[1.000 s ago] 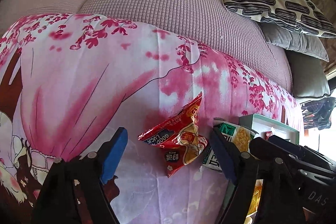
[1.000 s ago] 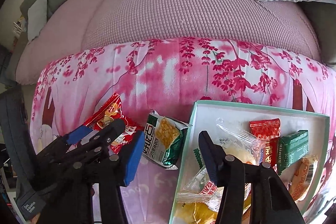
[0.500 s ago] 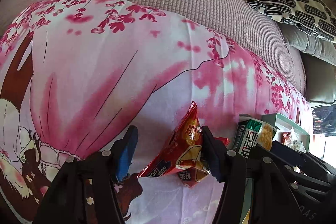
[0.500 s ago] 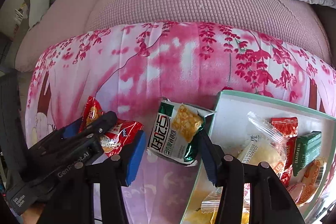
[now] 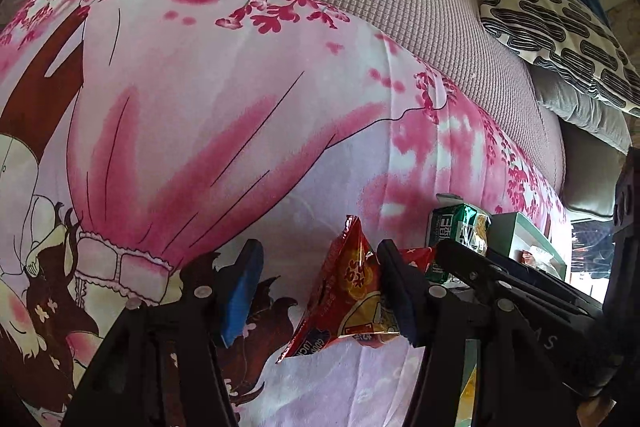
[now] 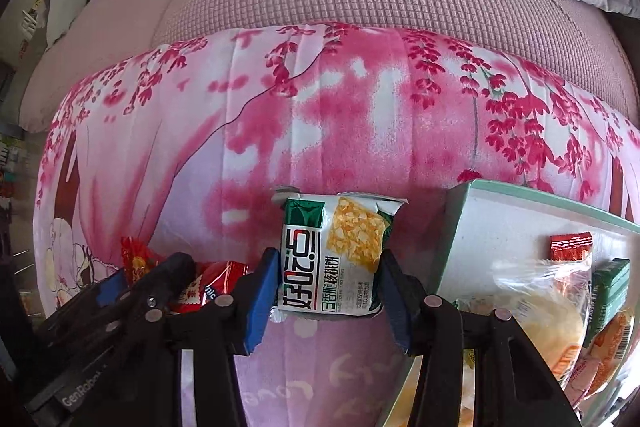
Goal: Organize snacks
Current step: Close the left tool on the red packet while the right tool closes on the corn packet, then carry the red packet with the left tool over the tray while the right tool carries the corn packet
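Your left gripper (image 5: pixel 320 293) has just been closing; its fingers aren't yet gripping the red snack bag (image 5: pixel 344 291) between them. Right gripper (image 6: pixel 330 301) fingers straddle the green packet (image 6: pixel 334 259), just left of the tray (image 6: pixel 500 211), grip unclear.

Left claw (image 5: pixel 320 291) closing, pads apart; right claw (image 6: pixel 328 291) part-open, pointing down.

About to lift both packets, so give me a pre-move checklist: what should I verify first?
1. Red snack packet between left tongs: ok.
2. Left tongs gripping it: not ok; they have just been closing, but the blue pad stands clear.
3. Green-and-white packet between right tongs: ok.
4. Right tongs' grip: cannot tell.
5. Bare floor left in the tray: ok.
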A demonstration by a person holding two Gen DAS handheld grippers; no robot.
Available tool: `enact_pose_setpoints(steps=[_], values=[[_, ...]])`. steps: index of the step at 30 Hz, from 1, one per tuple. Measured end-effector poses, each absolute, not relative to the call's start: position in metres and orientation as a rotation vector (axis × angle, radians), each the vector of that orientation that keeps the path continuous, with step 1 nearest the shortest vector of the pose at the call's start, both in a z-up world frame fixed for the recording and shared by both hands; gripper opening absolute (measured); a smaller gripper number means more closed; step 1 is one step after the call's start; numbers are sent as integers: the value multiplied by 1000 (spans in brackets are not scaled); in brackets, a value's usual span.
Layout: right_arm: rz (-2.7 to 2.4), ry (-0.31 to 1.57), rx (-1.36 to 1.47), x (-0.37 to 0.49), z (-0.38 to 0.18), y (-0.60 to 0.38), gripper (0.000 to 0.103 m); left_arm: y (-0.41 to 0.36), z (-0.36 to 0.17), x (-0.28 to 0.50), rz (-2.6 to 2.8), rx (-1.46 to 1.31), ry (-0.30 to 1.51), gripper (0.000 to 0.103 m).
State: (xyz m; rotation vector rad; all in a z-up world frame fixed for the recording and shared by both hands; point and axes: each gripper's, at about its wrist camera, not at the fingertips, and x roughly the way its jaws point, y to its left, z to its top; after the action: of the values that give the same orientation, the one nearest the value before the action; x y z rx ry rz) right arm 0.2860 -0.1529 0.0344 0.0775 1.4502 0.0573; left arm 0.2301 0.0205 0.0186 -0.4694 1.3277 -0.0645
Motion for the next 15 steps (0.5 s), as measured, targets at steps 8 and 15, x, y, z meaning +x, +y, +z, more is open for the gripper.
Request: enact_pose_setpoints(steps=[8,15], values=[[74,1421,59,275,34,-156,52,26,32,209,-142,-518,1300,61],[79,1419,80,260,34,-159,52,19,26,207,-165,-532,1309,61]])
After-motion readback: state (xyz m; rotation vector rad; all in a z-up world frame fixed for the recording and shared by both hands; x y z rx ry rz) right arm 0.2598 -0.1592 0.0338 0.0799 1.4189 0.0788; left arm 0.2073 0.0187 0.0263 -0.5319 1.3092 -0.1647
